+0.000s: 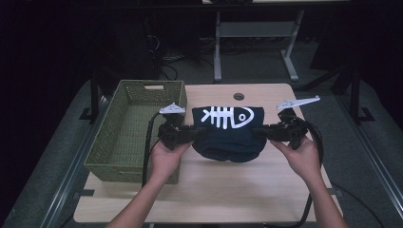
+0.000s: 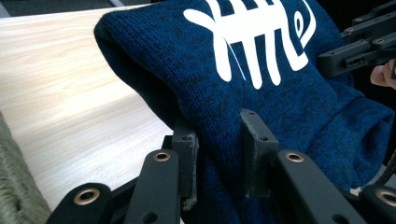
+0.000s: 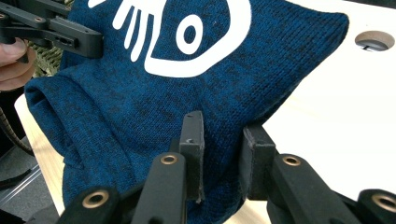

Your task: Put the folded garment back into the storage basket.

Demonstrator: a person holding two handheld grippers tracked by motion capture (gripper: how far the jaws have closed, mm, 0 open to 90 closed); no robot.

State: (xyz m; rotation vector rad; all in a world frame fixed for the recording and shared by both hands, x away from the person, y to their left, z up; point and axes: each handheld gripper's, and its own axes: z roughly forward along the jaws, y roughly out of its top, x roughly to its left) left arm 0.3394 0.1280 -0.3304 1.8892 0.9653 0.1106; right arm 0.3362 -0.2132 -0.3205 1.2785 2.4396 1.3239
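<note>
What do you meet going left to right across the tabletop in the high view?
Green wicker basket → left gripper → folded dark blue sweater with a white fish-skeleton print → right gripper.

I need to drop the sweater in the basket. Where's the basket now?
High view: the basket sits on the table's left edge, just left of the left tongs and sweater.
</note>
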